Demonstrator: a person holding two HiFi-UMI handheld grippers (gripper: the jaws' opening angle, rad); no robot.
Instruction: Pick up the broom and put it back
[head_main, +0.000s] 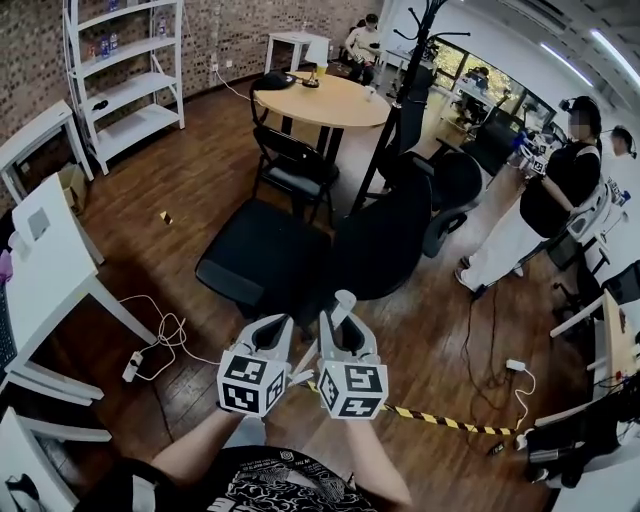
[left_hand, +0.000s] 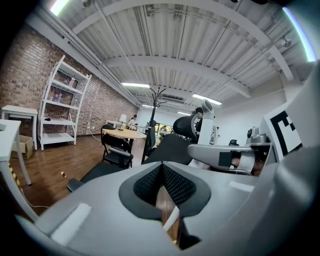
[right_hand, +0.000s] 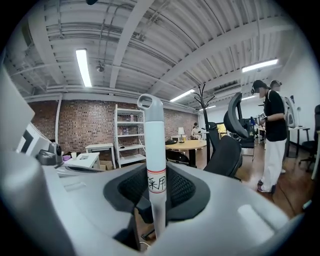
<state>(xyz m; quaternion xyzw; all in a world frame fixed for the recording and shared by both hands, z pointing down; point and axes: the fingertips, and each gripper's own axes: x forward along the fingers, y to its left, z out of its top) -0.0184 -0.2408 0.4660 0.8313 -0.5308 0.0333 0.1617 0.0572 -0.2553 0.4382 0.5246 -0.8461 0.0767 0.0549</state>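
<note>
Head view, grippers: the left gripper (head_main: 270, 332) and right gripper (head_main: 343, 322) are side by side, low in front of the person, above the wooden floor (head_main: 200, 180).
Head view, broom: only the white handle tip of the broom (head_main: 343, 300) shows, poking up out of the right gripper. The brush end is out of sight.
Head view, surroundings: a black office chair (head_main: 375, 240) stands just ahead and a round table (head_main: 325, 100) is farther off. Striped tape (head_main: 440, 420) lies on the floor to the right.
Left gripper view, fingers: the dark pads of the fingers (left_hand: 147, 185) meet at their tips with nothing pinched there. A pale sliver shows through the gap below them; it is possibly the handle, but I cannot tell.
Right gripper view, fingers: the fingers (right_hand: 180, 192) are clamped on the handle, just below its labelled band.
Right gripper view, why held so: the grip near the top probably lets the broom hang upright and be carried clear of the chair.
Right gripper view, broom's look: the handle is a smooth white tube with a rounded cap that has a hanging hole. It carries a white label edged in red with dark characters.
</note>
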